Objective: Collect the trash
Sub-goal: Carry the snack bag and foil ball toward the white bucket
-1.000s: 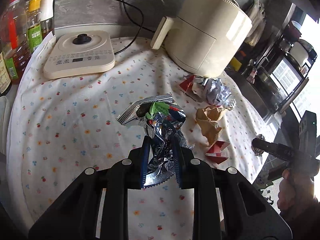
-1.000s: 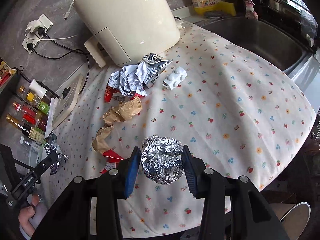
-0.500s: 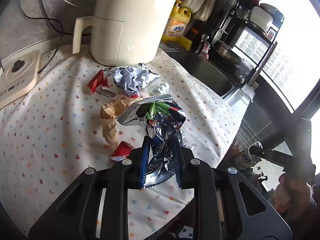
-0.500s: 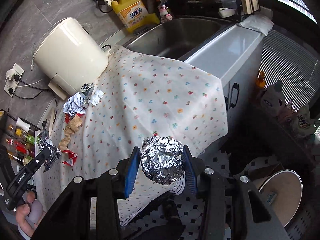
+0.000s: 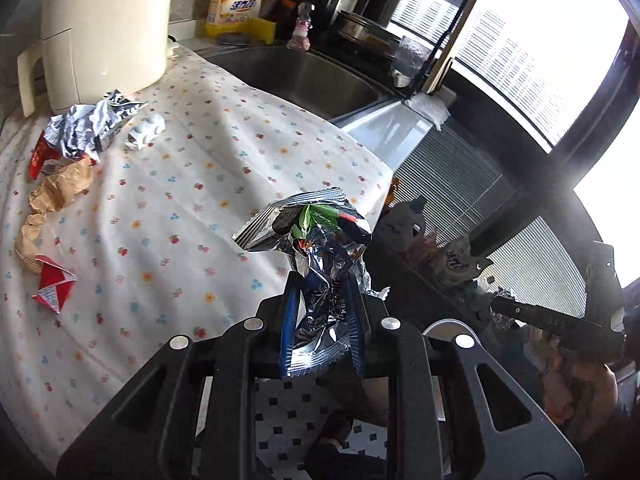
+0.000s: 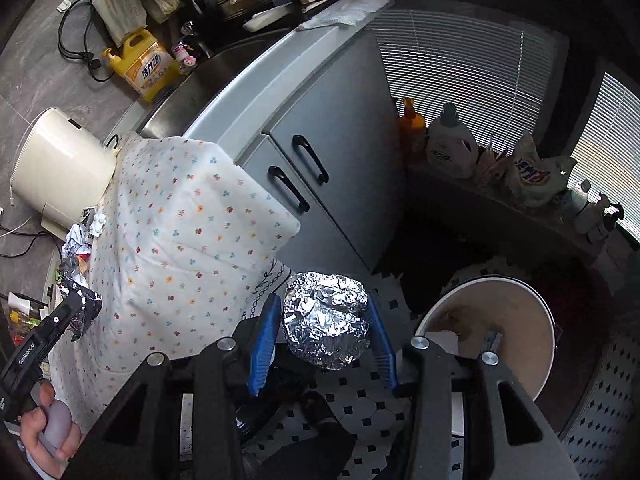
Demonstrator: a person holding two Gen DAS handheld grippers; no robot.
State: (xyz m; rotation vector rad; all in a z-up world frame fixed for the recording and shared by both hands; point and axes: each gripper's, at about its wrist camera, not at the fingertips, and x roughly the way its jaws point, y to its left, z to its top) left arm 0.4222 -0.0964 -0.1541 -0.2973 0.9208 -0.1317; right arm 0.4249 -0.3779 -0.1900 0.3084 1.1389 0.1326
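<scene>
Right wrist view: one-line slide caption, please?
Right gripper grips a foil ball above tiled floor, beside an open bin.

text: "GenRobot.AI" | on: left hand-held gripper [image 6: 86, 306] | other labels: unreadable

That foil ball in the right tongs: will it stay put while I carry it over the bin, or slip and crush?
The foil ball looks crumpled and hollow, so probably very light. Its creased skin should catch on the ribbed blue pads, so a slip seems unlikely. It likely dents if squeezed harder. Being rounded, it may roll if dropped outside the bin.
</scene>
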